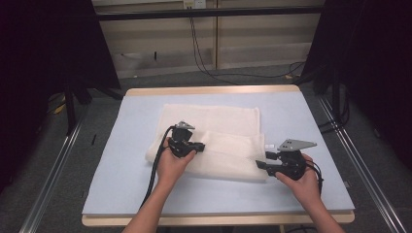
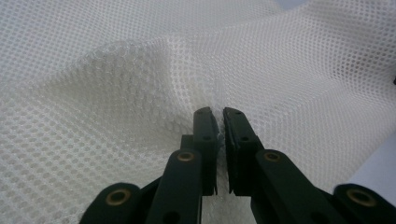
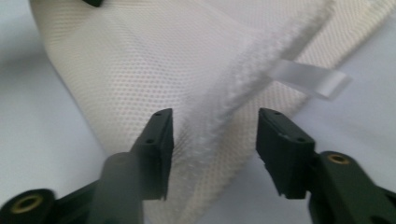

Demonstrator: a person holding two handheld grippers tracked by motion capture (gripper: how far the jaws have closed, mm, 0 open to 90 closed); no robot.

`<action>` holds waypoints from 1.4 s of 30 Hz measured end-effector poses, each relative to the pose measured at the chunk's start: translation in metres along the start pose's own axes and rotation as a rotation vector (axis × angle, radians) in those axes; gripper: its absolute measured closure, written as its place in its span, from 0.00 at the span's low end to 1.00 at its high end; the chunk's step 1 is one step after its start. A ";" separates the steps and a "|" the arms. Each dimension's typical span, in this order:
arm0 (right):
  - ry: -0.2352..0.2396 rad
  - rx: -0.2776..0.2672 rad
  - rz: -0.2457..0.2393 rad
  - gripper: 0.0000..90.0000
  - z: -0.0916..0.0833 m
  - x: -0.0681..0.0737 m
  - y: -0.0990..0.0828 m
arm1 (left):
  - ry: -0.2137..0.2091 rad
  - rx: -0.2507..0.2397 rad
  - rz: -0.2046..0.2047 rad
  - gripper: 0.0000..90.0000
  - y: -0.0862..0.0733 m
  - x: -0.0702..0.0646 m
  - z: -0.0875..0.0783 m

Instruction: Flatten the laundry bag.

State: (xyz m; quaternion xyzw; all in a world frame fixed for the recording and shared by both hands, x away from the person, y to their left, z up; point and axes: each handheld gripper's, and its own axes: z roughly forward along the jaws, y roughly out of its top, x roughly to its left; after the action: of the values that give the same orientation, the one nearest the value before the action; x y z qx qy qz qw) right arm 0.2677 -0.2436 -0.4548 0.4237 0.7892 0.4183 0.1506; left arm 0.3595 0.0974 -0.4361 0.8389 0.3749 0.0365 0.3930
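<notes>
A white mesh towel (image 1: 214, 131) lies partly folded on the light blue table top (image 1: 311, 121). My left gripper (image 1: 200, 146) is over the towel's left part, shut on a raised fold of the cloth. In the left gripper view the mesh towel (image 2: 116, 93) puckers up between the closed jaws of that gripper (image 2: 220, 116). My right gripper (image 1: 260, 164) is at the towel's near right corner, open. In the right gripper view the towel's thick hemmed edge (image 3: 224, 93) lies between the spread jaws of the gripper (image 3: 215, 126), and the pads stand off it. A small white tag (image 3: 313, 79) sticks out from that edge.
The table's wooden rim (image 1: 214, 90) shows at the far side. Black cables (image 1: 204, 53) run across the floor behind the table. Dark stands and metal rails (image 1: 48, 170) flank both sides. Bare blue surface surrounds the towel.
</notes>
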 end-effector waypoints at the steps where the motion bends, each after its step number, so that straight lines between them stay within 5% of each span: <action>1: -0.009 0.012 0.010 0.49 -0.001 -0.003 0.000 | 0.000 0.000 0.000 0.94 0.000 0.000 0.000; 10: -0.054 0.004 0.064 0.44 -0.014 -0.027 -0.001 | -0.004 -0.010 0.009 0.94 -0.003 0.002 -0.008; 14: -0.113 0.035 0.045 0.44 -0.013 -0.036 -0.002 | -0.008 -0.005 0.008 0.94 -0.004 0.004 -0.011; 27: -0.076 0.078 0.023 0.52 0.036 -0.031 0.011 | -0.019 -0.017 0.033 0.94 -0.013 0.007 -0.016; 32: -0.074 0.113 0.045 0.55 0.051 -0.031 0.013 | -0.019 -0.017 0.014 0.94 -0.015 0.008 -0.015; 35: -0.097 0.130 0.044 0.63 0.056 -0.030 0.012 | -0.020 -0.025 0.016 0.94 -0.015 0.009 -0.015; 39: -0.083 0.144 0.033 0.93 0.055 -0.030 0.015 | -0.021 -0.021 0.020 0.94 -0.014 0.010 -0.014; 42: -0.103 0.146 0.026 0.97 0.057 -0.030 0.020 | -0.020 -0.018 0.045 0.94 -0.010 0.010 -0.014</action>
State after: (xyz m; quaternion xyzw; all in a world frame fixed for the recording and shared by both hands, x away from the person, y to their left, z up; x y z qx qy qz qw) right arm 0.3301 -0.2313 -0.4776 0.4646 0.8032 0.3394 0.1544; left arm 0.3561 0.1167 -0.4359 0.8438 0.3516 0.0402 0.4034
